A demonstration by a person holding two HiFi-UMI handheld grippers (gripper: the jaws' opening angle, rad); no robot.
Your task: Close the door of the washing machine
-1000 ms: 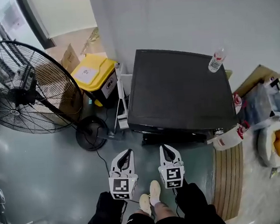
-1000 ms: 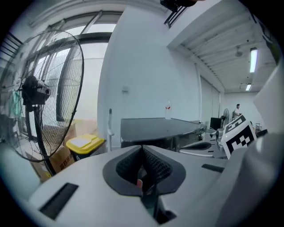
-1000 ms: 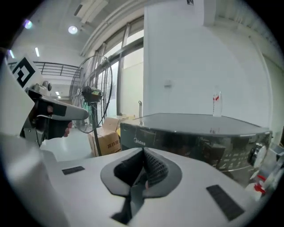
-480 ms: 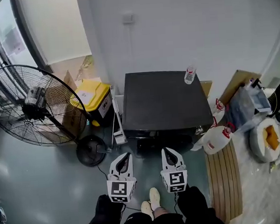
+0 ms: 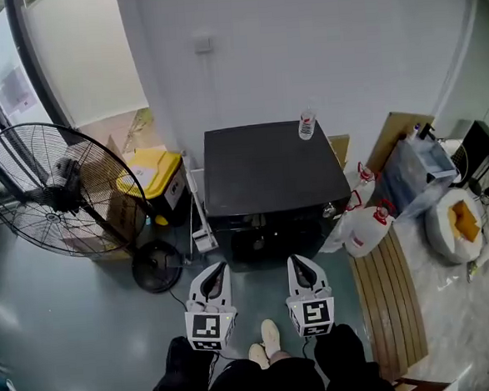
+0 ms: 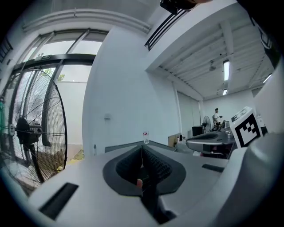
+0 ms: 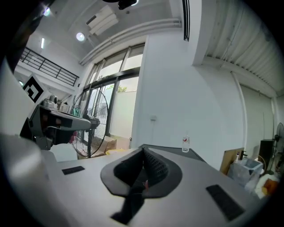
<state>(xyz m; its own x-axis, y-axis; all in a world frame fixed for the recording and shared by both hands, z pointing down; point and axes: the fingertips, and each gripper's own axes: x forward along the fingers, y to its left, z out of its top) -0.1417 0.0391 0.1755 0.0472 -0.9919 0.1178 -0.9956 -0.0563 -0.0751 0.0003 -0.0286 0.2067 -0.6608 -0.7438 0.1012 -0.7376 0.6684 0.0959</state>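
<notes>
Left tongs (image 5: pixel 217 272) and right tongs (image 5: pixel 299 264) are clenched, empty, apart from the washing machine (image 5: pixel 268 172); its door seems shut.

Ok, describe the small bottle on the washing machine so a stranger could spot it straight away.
Find the black washing machine against the white wall. The bottle stands upright on its top, near the back right corner. It is small and clear with a red label, unlike the big white red-capped jugs beside the machine on the right.
</notes>
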